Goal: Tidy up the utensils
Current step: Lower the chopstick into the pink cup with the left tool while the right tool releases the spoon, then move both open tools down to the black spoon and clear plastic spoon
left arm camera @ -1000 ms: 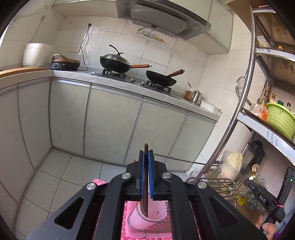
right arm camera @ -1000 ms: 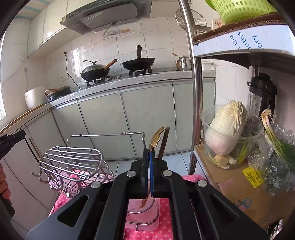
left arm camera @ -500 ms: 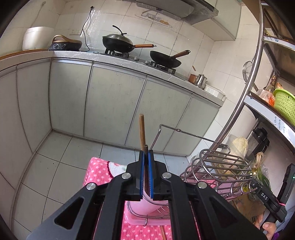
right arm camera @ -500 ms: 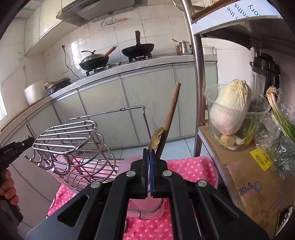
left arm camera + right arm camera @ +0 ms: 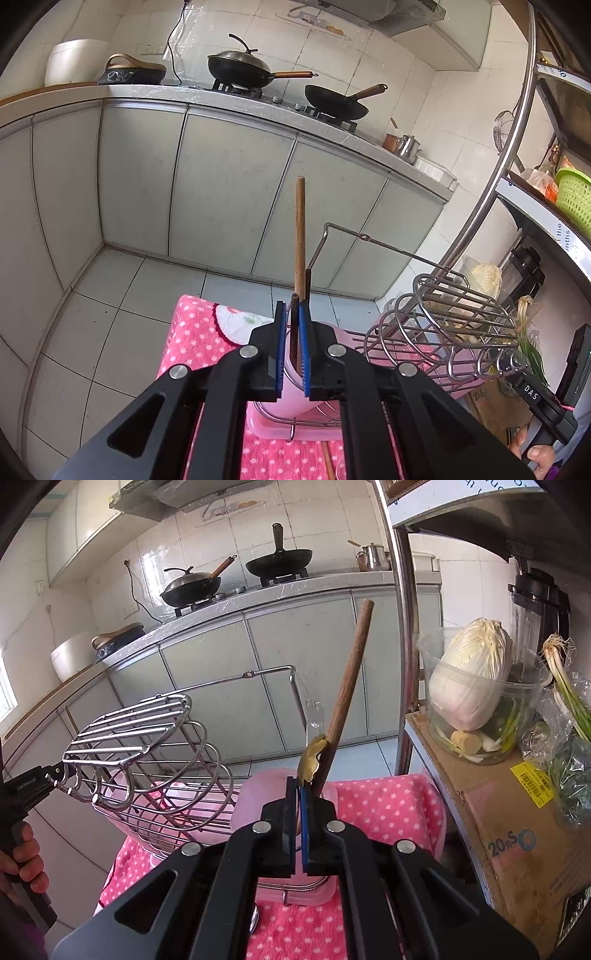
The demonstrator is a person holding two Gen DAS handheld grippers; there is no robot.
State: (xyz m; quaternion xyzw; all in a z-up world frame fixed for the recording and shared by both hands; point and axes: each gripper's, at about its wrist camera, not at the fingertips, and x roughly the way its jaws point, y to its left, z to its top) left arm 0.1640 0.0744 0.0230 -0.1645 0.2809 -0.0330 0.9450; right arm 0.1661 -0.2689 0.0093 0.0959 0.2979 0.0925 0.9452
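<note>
My left gripper (image 5: 291, 314) is shut on a dark-handled utensil (image 5: 294, 334) that hangs down into the pink utensil cup (image 5: 295, 391). A long wooden handle (image 5: 300, 236) and a shorter dark one stand in the cup just beyond it. My right gripper (image 5: 298, 788) is shut on a gold-handled utensil (image 5: 313, 757), over the same pink cup (image 5: 255, 805); the wooden handle (image 5: 349, 694) leans to the right behind it. The lower ends of both held utensils are hidden by the grippers.
A steel wire dish rack (image 5: 454, 325) (image 5: 147, 746) stands beside the cup on a pink dotted cloth (image 5: 199, 336). A metal shelf post (image 5: 404, 627), a cardboard box (image 5: 491, 830) and a tub with cabbage (image 5: 476, 690) are at the right. Kitchen cabinets (image 5: 229, 192) lie beyond.
Both grippers have tilted down and closed in on the pink cup. A long wooden handle has come into view standing in the cup. Both grippers stay shut on their utensils.
</note>
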